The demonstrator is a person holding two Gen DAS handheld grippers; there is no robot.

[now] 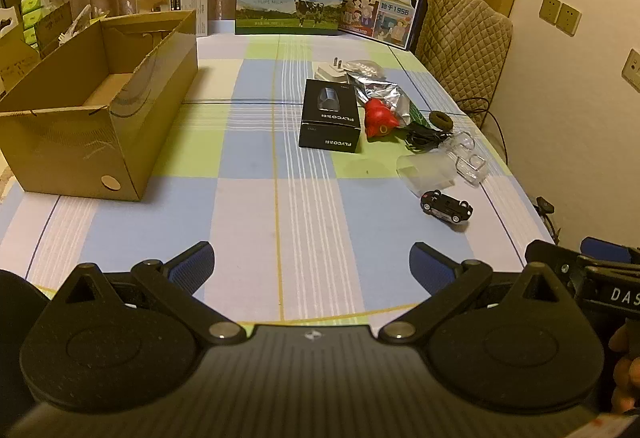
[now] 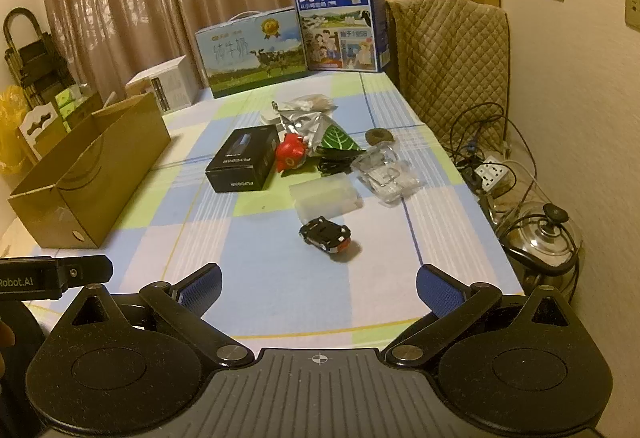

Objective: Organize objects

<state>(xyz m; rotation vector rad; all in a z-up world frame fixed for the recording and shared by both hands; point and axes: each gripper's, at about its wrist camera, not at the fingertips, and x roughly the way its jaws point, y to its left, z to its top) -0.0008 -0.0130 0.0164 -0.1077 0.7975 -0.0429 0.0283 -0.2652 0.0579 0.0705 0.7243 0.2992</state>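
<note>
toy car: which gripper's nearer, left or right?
Right. The right gripper, open, has the toy car just ahead of its fingers; from the left gripper it sits ahead and off to the right.

light: dim, warm yellow indoor | shadows: soft | focus: fairly sharp | edges: fisheye bending, dark corners

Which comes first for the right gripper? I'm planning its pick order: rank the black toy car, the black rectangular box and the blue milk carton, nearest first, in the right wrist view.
1. Black toy car: nearest, just ahead of the open right gripper.
2. Black rectangular box: mid-table, ahead and left.
3. Blue milk carton: farthest, upright at the table's far edge.
</note>
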